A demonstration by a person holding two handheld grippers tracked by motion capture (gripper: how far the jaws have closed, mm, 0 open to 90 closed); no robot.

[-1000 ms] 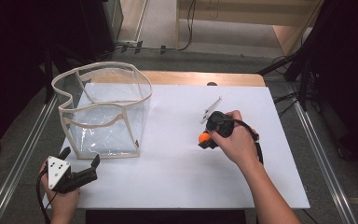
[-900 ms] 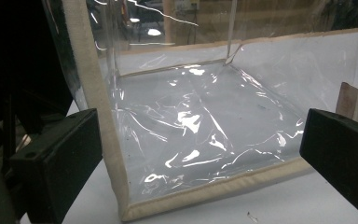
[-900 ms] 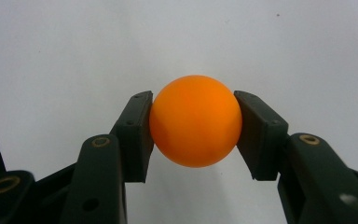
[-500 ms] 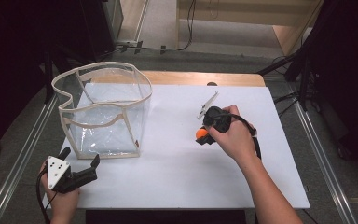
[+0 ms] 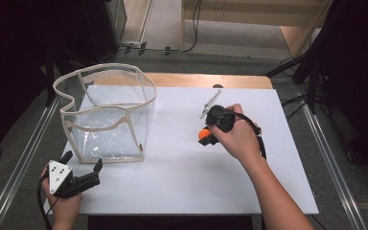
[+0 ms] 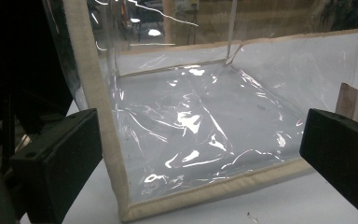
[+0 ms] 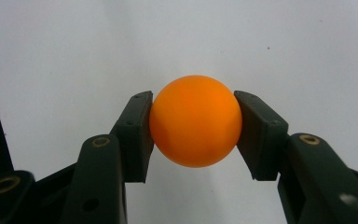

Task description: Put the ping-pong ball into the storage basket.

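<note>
Right hand-held gripper (image 7: 193, 128) pinches a smooth orange ball (image 7: 195, 120) between both black pads; the right gripper view shows the pads pressing its sides above the white desk (image 7: 74, 46). From the high view, that ball (image 5: 203, 134) is a small orange spot at the tip of the right hand-held gripper (image 5: 206, 138), half hidden by the hand. Left hand-held gripper (image 5: 82, 165), jaws spread and empty, points at a clear plastic bag with cream fabric edging (image 5: 108, 112); the left gripper view shows its crinkled floor (image 6: 200, 121) close ahead.
</note>
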